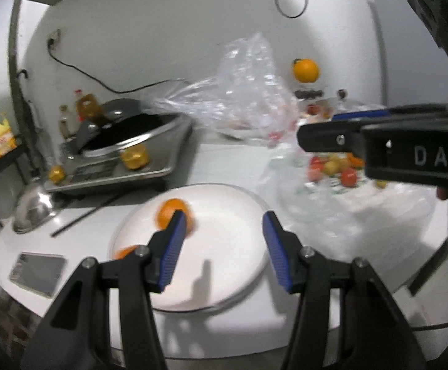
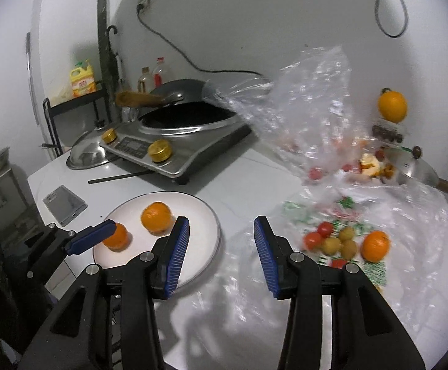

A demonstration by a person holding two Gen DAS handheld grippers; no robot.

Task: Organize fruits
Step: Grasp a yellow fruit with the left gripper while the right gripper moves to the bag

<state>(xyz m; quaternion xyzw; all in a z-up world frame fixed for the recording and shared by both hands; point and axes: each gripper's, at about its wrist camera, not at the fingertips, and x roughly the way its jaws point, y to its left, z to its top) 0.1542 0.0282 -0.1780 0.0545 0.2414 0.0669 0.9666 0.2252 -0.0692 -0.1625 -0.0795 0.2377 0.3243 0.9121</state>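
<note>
Fruit sorting at a kitchen counter: both grippers hang empty, jaws parted, with nothing between the pads. The left gripper (image 1: 221,246) hovers over a white plate (image 1: 224,265), where one orange (image 1: 170,212) sits just beyond its left pad and a second (image 2: 117,237) lies nearer the rim. The right gripper (image 2: 222,256) points at the counter between the plate and a flattened plastic bag (image 2: 409,262); ahead and to its right, on the bag, rest a third orange (image 2: 375,245) and a cluster of small fruits (image 2: 335,240), red and yellow. The likely next pick is that orange. Done well, the jaws would need to spread wider, straddle the fruit at its middle and close gently, clear of the slippery film and the small fruits touching its side.
</note>
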